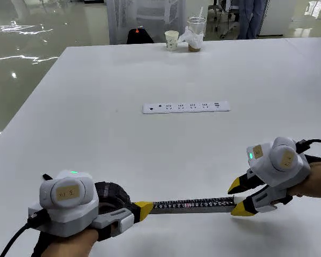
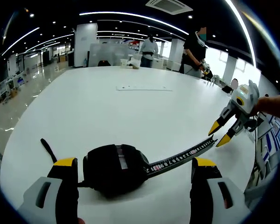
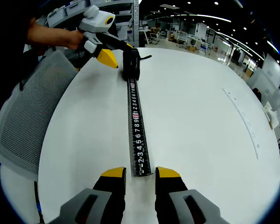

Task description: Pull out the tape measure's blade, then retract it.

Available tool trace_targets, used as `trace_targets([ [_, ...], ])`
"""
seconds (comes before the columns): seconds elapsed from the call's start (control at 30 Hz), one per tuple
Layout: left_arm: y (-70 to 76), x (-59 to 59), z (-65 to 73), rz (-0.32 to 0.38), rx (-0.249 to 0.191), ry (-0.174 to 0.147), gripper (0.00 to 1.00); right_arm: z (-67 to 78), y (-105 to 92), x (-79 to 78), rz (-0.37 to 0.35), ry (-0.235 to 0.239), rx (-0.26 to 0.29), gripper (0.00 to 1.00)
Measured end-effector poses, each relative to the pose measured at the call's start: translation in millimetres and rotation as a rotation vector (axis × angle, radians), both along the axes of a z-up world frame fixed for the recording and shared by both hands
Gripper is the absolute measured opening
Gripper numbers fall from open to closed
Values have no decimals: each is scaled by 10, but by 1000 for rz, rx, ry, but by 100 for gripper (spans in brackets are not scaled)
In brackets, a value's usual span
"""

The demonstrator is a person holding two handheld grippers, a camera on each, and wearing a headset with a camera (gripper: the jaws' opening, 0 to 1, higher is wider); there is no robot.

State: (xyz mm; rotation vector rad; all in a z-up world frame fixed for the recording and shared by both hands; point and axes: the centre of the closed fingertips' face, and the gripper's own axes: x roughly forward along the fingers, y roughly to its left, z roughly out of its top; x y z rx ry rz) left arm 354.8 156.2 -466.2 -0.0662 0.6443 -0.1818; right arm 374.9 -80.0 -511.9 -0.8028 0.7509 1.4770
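A black tape measure case (image 1: 113,194) (image 2: 114,170) lies on the white table (image 1: 150,150) between the jaws of my left gripper (image 1: 132,199) (image 2: 135,163). That gripper is open: the left jaw is close to the case and bare table shows before the right jaw. The blade (image 1: 192,204) (image 3: 137,126) is drawn out flat across the table, numbers up. Its end lies between the yellow tips of my right gripper (image 1: 238,197) (image 3: 141,173), which is open a little wider than the blade. A strap trails from the case.
A white power strip (image 1: 185,107) lies mid-table. Cups (image 1: 172,40) and a wrapped glass (image 1: 195,33) stand at the far edge. A grey mesh chair (image 3: 23,121) sits by the near edge. People (image 2: 196,51) stand beyond the table.
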Motion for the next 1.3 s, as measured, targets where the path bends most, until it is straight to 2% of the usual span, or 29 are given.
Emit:
trace_targets([
  [0.17,9,18,-18,1,15,2,96,-33,-8,2,8,1,-12,19],
  [0.43,83,41,-78,43,21,30,81,-63,-3,8,20,-3,-19,15],
  [0.63,148,49,-135,85,27,50,73,-77,-2,25,20,-6,-21,13],
  [0.83,189,70,-152,124,16,49,69,-91,-2,17,26,-9,-26,13],
  [1.13,242,90,-218,179,8,66,66,-95,0,13,35,-9,-20,12],
  [1.3,266,91,-242,184,35,71,62,-97,-1,14,29,-8,-16,11],
])
